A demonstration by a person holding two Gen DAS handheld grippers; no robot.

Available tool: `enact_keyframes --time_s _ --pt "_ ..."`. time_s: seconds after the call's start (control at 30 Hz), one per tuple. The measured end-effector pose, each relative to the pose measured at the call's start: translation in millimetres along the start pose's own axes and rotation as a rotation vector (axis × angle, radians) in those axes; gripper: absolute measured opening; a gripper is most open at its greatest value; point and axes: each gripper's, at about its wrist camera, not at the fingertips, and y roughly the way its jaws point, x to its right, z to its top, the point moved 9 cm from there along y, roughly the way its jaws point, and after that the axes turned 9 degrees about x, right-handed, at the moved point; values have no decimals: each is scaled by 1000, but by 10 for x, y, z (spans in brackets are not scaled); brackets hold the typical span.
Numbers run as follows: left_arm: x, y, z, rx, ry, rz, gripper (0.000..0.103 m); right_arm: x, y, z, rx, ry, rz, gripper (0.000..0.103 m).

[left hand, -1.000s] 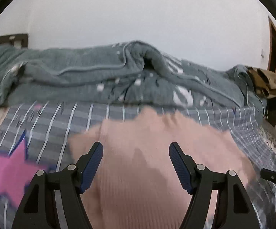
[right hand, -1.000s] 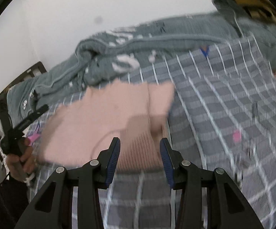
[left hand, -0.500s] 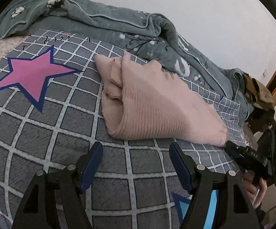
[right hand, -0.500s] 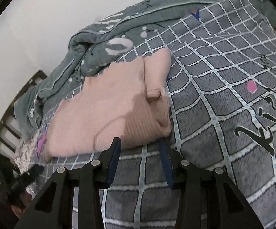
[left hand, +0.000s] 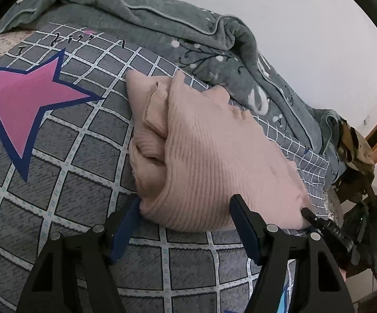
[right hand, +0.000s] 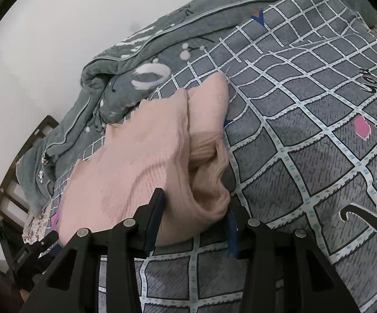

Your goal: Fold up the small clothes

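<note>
Pink ribbed knitwear, a small folded jumper (left hand: 214, 161), is laid on a grey bedspread (left hand: 79, 161) crossed by a white grid and printed with a large pink star edged in blue (left hand: 24, 101). Beyond the jumper, on the far side, a rumpled grey-green fleece blanket with white and black sprigs (left hand: 178, 34) is heaped against a plain pale wall (left hand: 305, 20). At the far right a pile of dark and tan clothing (left hand: 355, 151) is seen off the bed's edge.

The near left corner of the jumper is bracketed by the left gripper (left hand: 184, 217): its jaws are being drawn in, one blue pad (left hand: 125, 227) lying at the cloth's left edge, the other standing over the knit. Whether the cloth is pressed cannot be told.

In the right wrist view the near right corner of the jumper (right hand: 141, 167) is taken in by the right gripper (right hand: 193, 214), whose jaws are set fairly narrow with the bunched fold filling the gap between them; the fold appears to be gripped. The left gripper (right hand: 36, 247) is seen at the near left of that view.
</note>
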Motion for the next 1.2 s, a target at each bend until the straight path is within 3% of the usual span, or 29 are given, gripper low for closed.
enact_keyframes --time_s 0.13,0.6,1.2 --pt "1 23 -16 10 26 2 68 48 -25 5 22 29 16 36" --pt "28 5 -15 100 107 -18 69 24 -56 -14 32 21 11 36" --pt "22 -81 -51 150 154 83 69 21 -87 -22 41 22 8 36"
